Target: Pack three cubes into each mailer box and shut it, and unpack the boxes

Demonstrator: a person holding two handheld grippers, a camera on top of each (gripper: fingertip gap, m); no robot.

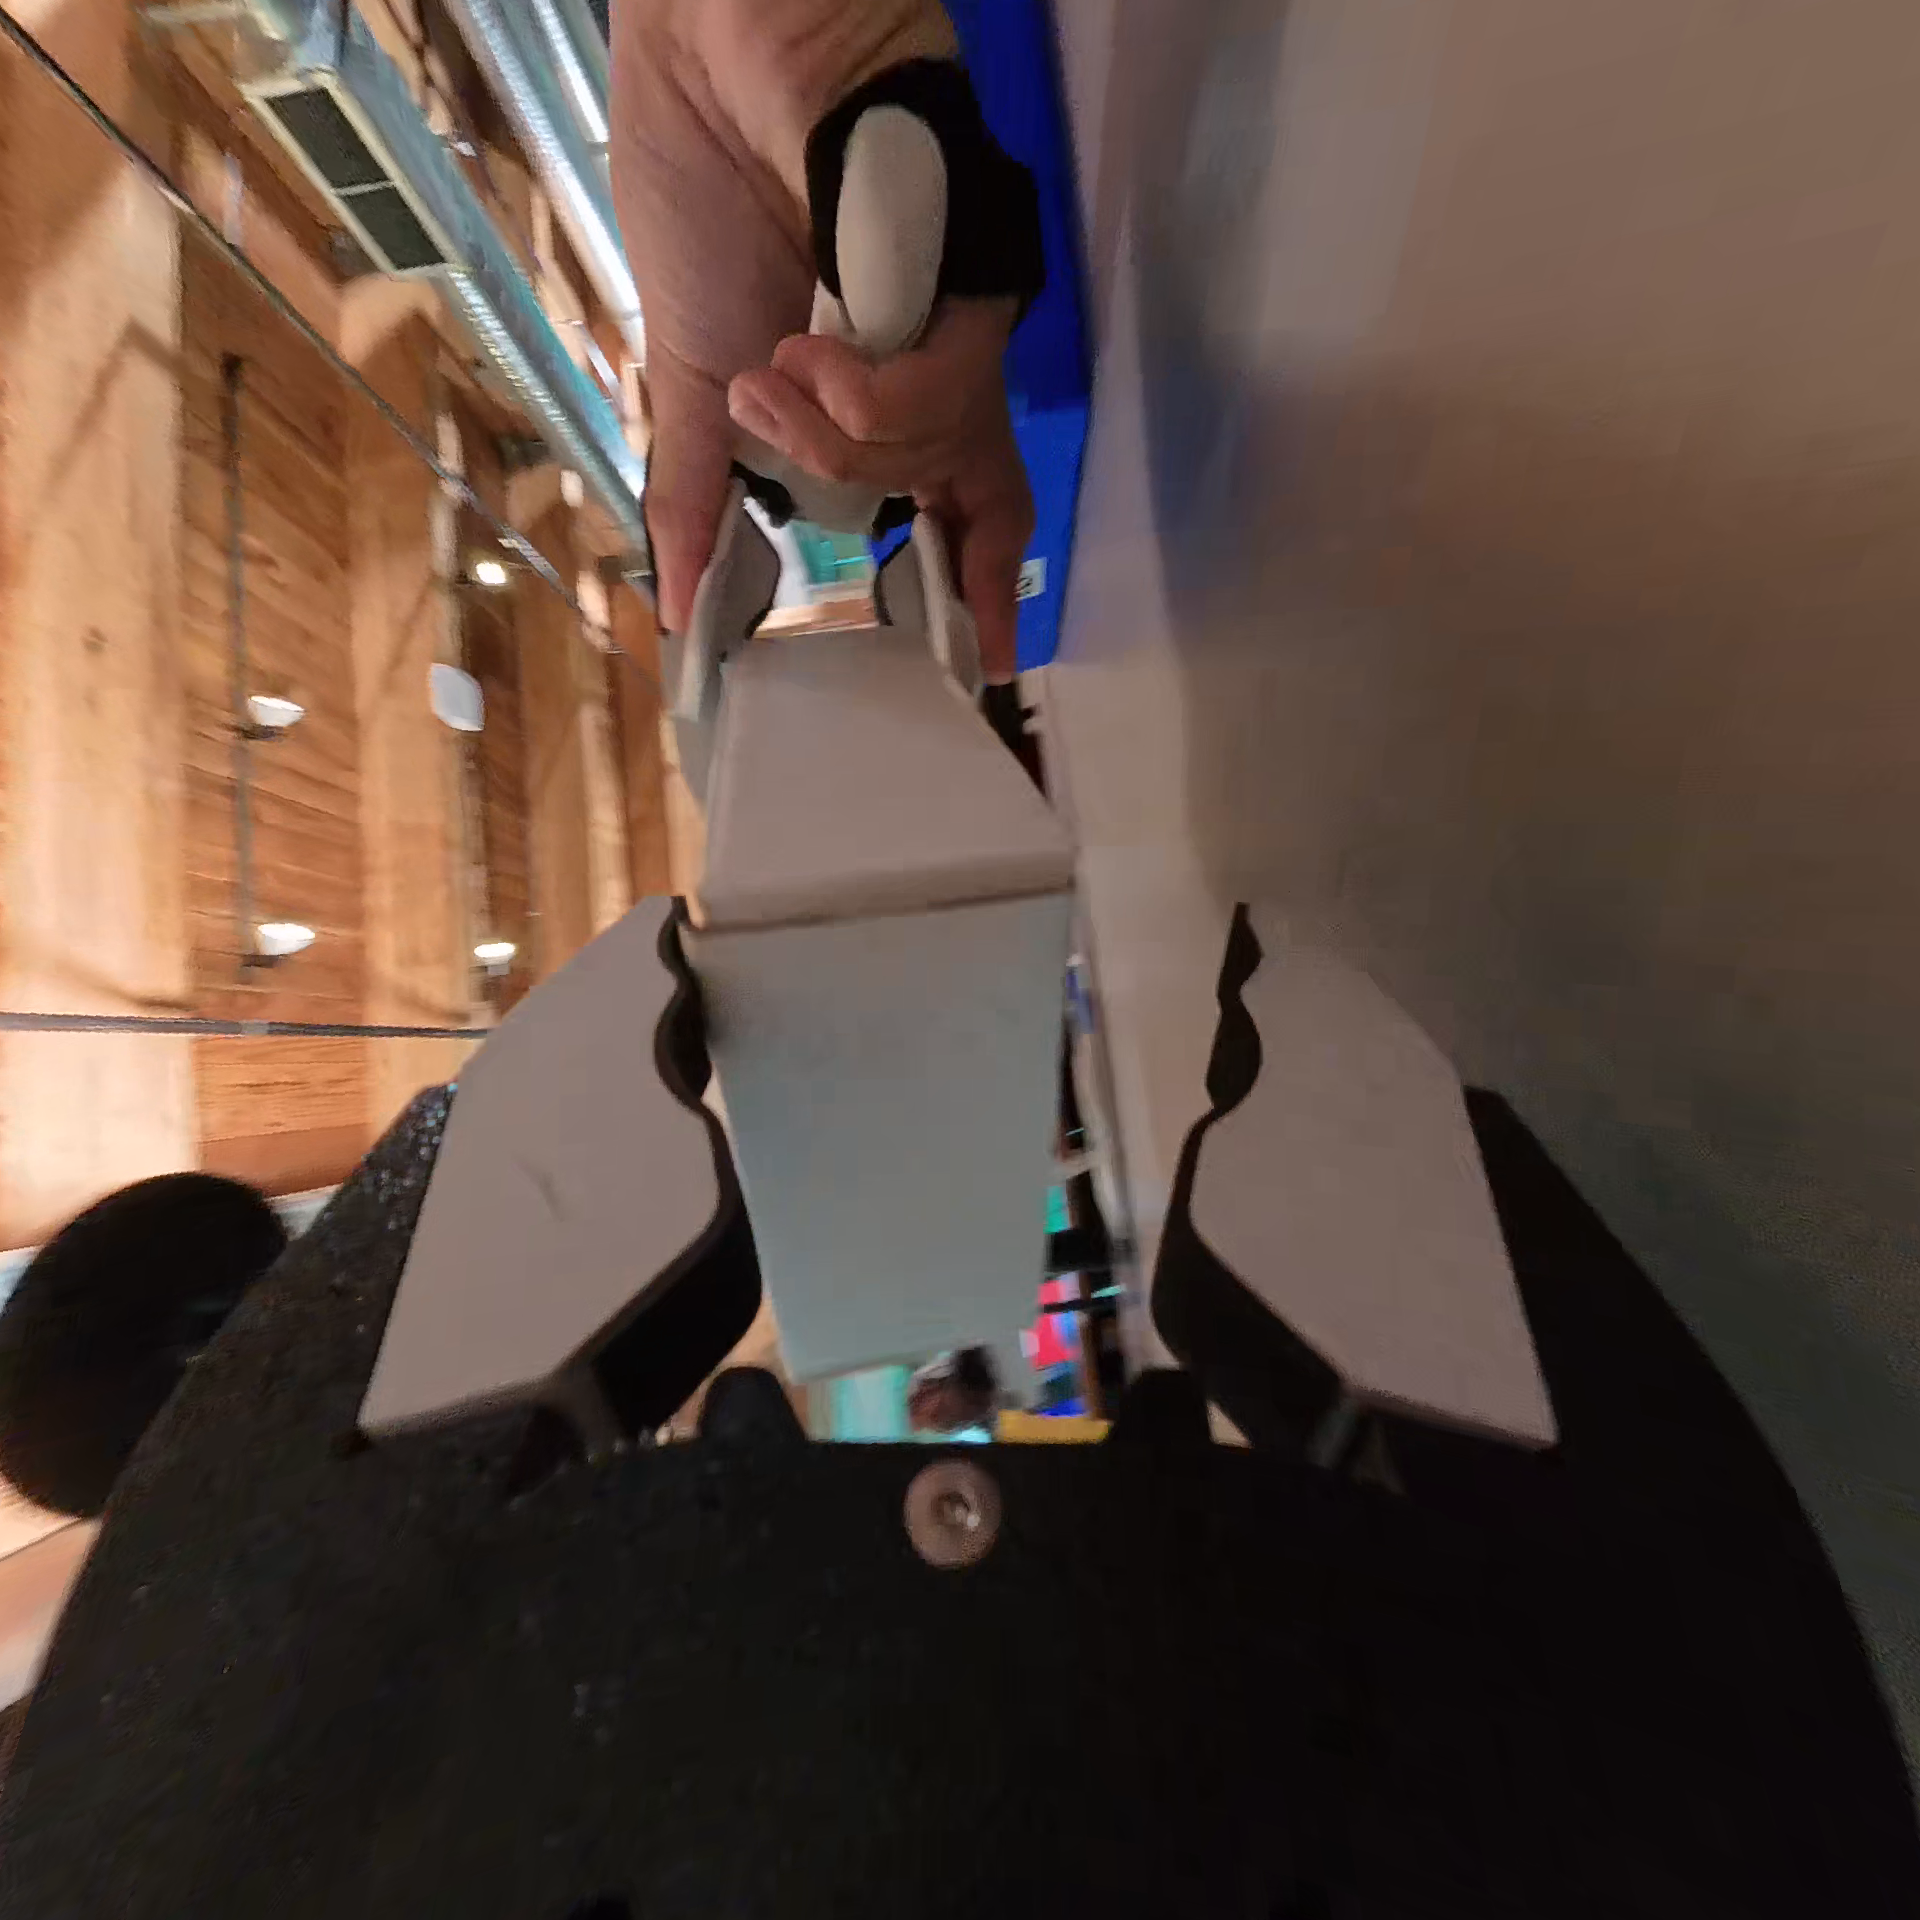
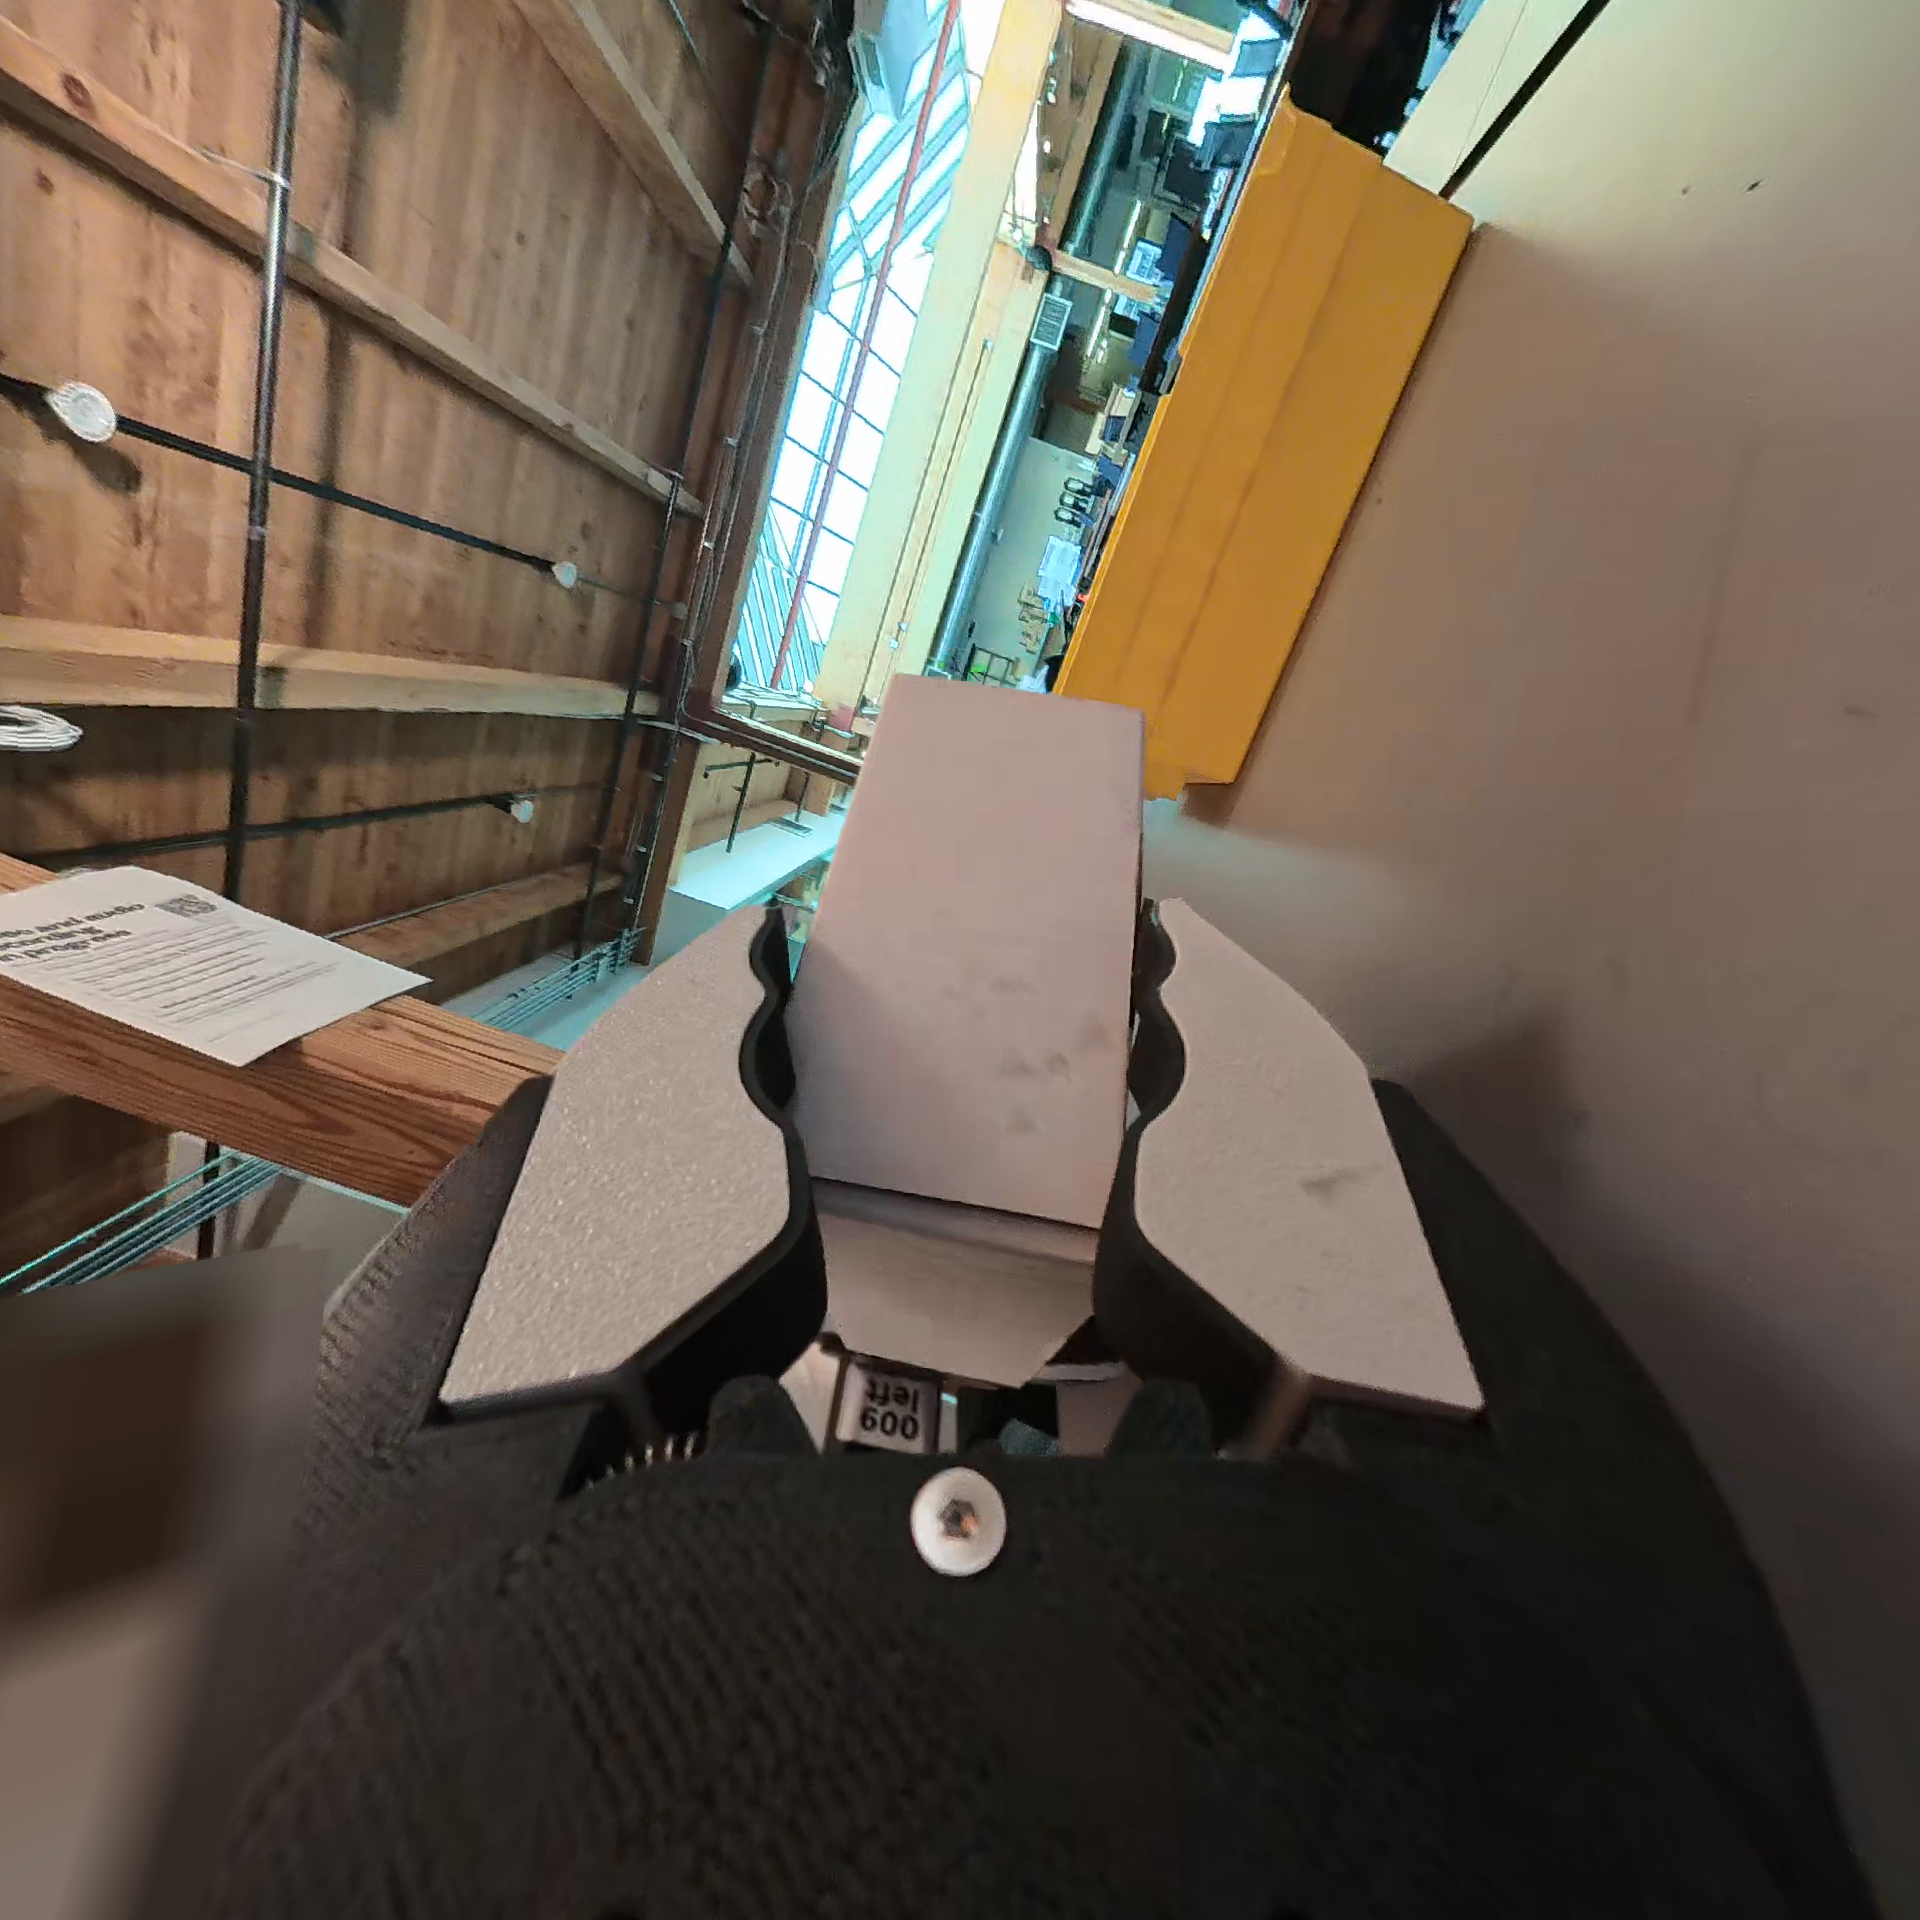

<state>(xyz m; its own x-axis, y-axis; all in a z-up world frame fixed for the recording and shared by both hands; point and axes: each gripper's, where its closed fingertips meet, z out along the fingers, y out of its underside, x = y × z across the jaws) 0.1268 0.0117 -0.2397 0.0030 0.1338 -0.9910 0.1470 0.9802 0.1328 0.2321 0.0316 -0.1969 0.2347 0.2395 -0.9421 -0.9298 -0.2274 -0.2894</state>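
Mailer box [image 2: 977,987]: white, tipped sideways, spanned both tools. Right gripper [image 2: 961,914]: jaws clamped its end. Left gripper [image 1: 954,925]: jaws spread, one finger touching the box. Cubes: unseen. Advised: close left before turning.

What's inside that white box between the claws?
Only the outside of the mailer box shows: plain white panels, clamped by the right gripper. Those panels cover the interior, so its contents, if any, cannot be seen.
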